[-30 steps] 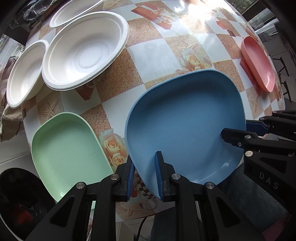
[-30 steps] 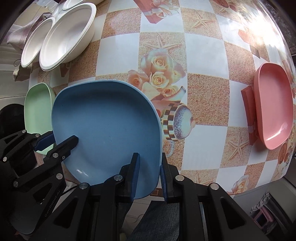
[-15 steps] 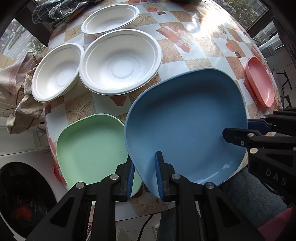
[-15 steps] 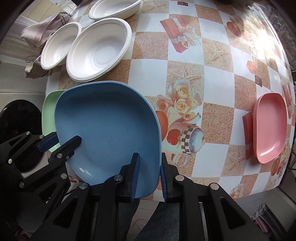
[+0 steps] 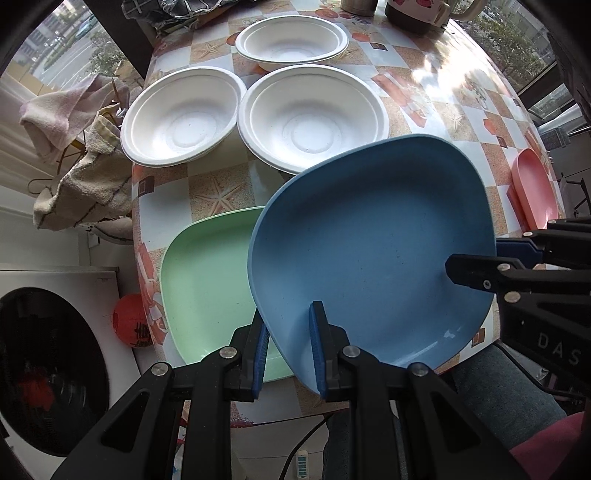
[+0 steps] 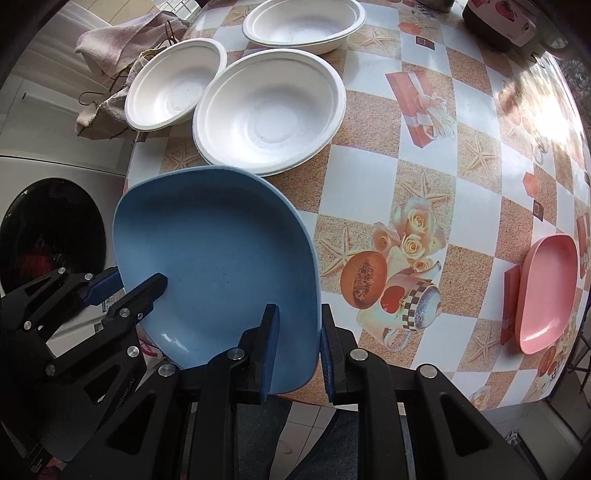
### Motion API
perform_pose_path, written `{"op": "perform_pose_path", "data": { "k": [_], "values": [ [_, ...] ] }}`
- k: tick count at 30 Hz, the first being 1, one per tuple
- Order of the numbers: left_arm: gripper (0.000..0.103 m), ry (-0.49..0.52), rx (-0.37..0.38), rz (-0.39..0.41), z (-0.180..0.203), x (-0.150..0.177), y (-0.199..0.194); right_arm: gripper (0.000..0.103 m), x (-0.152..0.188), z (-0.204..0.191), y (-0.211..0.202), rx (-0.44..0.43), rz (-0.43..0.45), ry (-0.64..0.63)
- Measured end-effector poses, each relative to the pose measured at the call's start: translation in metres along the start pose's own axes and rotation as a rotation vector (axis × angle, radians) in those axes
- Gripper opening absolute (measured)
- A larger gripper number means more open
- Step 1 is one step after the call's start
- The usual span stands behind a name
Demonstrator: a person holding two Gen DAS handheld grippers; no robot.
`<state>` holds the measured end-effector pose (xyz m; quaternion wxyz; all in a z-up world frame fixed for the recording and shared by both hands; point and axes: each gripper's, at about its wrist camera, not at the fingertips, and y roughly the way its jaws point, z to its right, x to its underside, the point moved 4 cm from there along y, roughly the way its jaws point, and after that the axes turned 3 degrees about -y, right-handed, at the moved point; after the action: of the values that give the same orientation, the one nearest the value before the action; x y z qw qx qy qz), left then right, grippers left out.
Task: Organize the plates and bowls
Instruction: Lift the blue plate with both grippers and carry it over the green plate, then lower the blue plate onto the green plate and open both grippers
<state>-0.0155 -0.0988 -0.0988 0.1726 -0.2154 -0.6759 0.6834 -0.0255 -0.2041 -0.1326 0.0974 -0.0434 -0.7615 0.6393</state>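
Both grippers hold one blue plate (image 5: 369,236) lifted above the table's near edge. My left gripper (image 5: 286,350) is shut on its near left rim. My right gripper (image 6: 295,347) is shut on its near right rim, and the plate also shows in the right wrist view (image 6: 218,266). A green plate (image 5: 210,280) lies on the table, partly under the blue one. A pink plate (image 6: 546,291) lies at the far right edge. Three white bowls (image 5: 314,118) (image 5: 183,114) (image 5: 291,42) sit at the back left.
The table (image 6: 424,155) has a checkered floral cloth. A mug and a jug (image 5: 417,13) stand at the far edge. Towels (image 5: 81,177) hang left of the table. A washing machine (image 5: 44,369) stands at the lower left. A person's legs are below the near edge.
Both grippers have raised the blue plate and carried it left, so it now overlaps the green plate. The views have pulled back and more of the table and the third bowl show.
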Motion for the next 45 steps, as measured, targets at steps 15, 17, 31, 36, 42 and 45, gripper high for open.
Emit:
{"op": "perform_pose_path", "data": {
  "k": [15,17,31,36,42,45],
  "values": [
    [0.024,-0.154,-0.055,0.03,-0.085,0.02,0.013,0.023,-0.023,-0.074,0.035,-0.053,-0.065,-0.12],
    [0.024,-0.163,-0.069,0.032,-0.092,0.017,0.014,0.023,-0.021,-0.079,0.039,-0.065,-0.076,-0.116],
    [0.048,-0.204,-0.091,0.037,-0.103,0.016,0.022,0.023,-0.024,-0.075,0.06,-0.135,-0.112,-0.046],
    [0.07,-0.2,-0.091,0.049,-0.102,0.015,0.017,0.076,-0.023,-0.053,0.053,-0.124,-0.089,-0.018],
    [0.07,-0.206,-0.029,0.033,-0.093,0.011,0.011,0.086,-0.01,0.003,0.053,-0.086,-0.094,0.067],
    [0.073,-0.186,0.016,0.013,-0.076,0.006,0.01,0.086,0.003,0.04,0.054,-0.069,-0.105,0.152]
  ]
}}
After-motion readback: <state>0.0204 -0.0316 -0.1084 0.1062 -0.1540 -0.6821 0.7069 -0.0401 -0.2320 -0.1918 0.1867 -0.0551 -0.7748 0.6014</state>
